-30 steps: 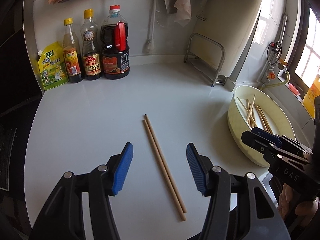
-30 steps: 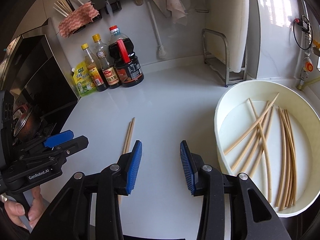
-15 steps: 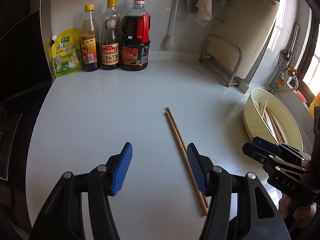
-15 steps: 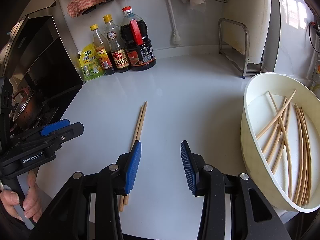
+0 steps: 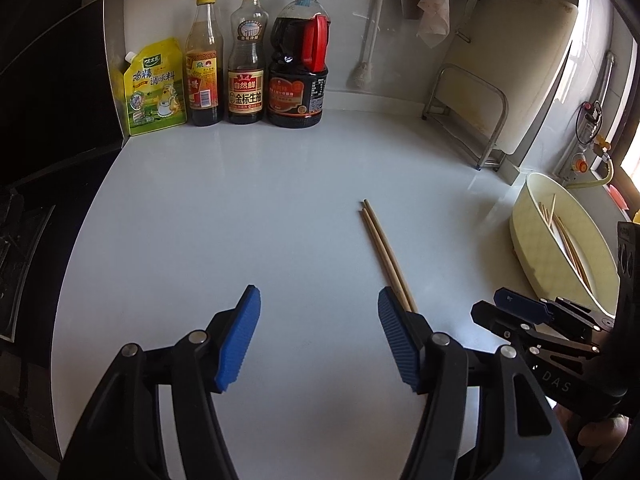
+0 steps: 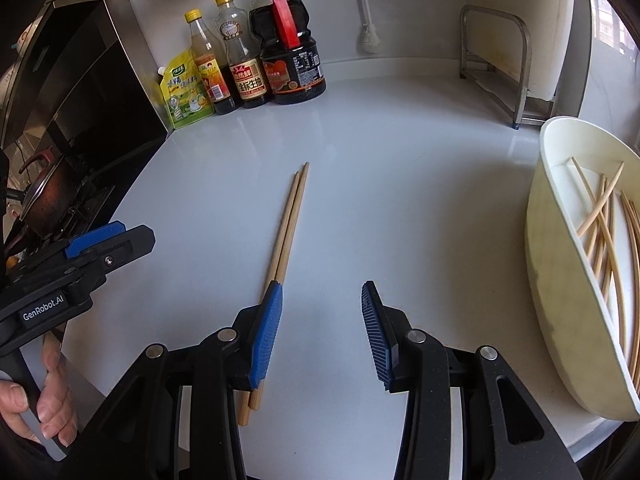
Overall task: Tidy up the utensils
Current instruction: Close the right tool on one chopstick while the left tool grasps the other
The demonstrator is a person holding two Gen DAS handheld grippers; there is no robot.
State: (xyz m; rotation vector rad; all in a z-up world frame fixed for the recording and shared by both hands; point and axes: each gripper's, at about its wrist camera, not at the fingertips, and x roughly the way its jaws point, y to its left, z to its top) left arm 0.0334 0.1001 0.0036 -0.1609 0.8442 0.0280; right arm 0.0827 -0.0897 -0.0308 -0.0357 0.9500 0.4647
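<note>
A pair of pale wooden chopsticks [image 6: 289,232] lies side by side on the glossy white countertop [image 5: 240,220], tips pointing toward the far wall, out in the open middle of the surface. The left gripper [image 5: 319,334], black with ribbed blue pads, hangs over bare counter just left of the pair; its jaws are opening, wide apart, with nothing between them, and the near end of the chopsticks passes behind its right finger. The right gripper [image 6: 322,334], of the same make, hovers just to the right of the pair with its jaws parted to a moderate gap and empty; the chopsticks run under its left finger, and whether that finger touches them I cannot tell.

Over at the right edge of the counter sits a cream oval plastic basin [image 6: 560,280] holding a loose heap of more wooden chopsticks [image 6: 604,224], some crossed. A person's hand [image 6: 44,396] grips the handle of the left gripper at the near left.

Against the far wall stand a yellow-green seasoning pouch [image 5: 154,88], two yellow-capped glass bottles [image 5: 224,56] and a large dark soy sauce jug with a red handle [image 5: 298,60]. A metal rack [image 5: 468,116] with a white cutting board [image 5: 520,60] leaning in it stands far right.
</note>
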